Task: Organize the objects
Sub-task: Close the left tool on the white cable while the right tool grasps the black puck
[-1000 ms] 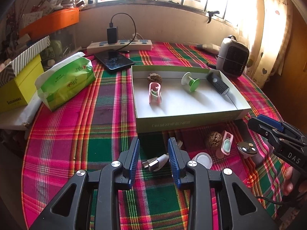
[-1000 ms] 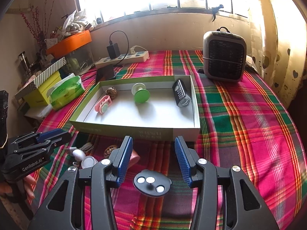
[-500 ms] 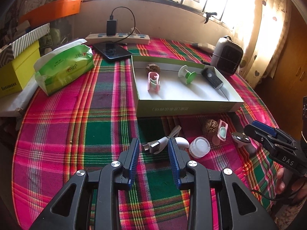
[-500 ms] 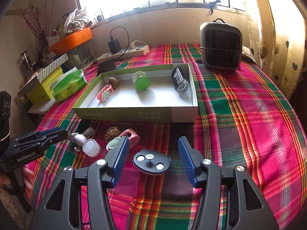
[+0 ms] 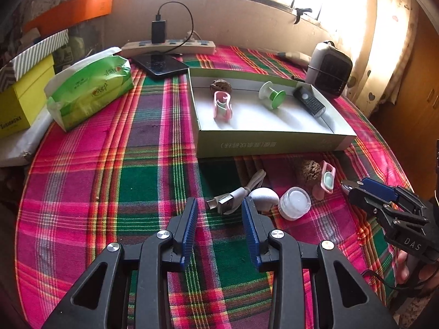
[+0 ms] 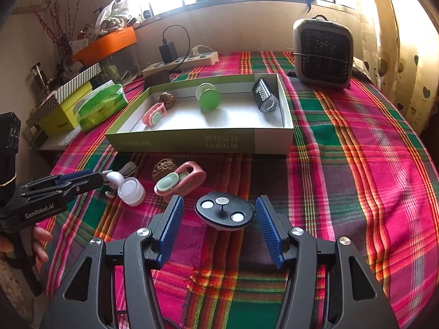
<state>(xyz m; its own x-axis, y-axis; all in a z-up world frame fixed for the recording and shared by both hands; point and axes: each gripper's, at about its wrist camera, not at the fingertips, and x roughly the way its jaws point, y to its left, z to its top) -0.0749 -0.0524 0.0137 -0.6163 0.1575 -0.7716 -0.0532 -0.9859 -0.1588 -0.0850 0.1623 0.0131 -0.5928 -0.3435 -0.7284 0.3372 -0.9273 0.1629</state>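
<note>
Right gripper [image 6: 218, 215] fingers opening around black disc [image 6: 224, 213], apparently untouched, left gripper [image 5: 219, 213] fingers widening, USB plug [image 5: 227, 204] lying at twelve o'clock

Both wrist views look down and forward toward the green box [image 5: 274, 144] [image 6: 197, 141] from the near side of it, left view from its left, right view from its right; both share the box.

My table [image 6: 356, 150] wears a plaid cloth. On it lie a green box [image 6: 197, 142], heater [image 6: 322, 54], tissue pack [image 5: 87, 87], phone [image 5: 160, 64], a walnut [image 6: 164, 167]
</note>
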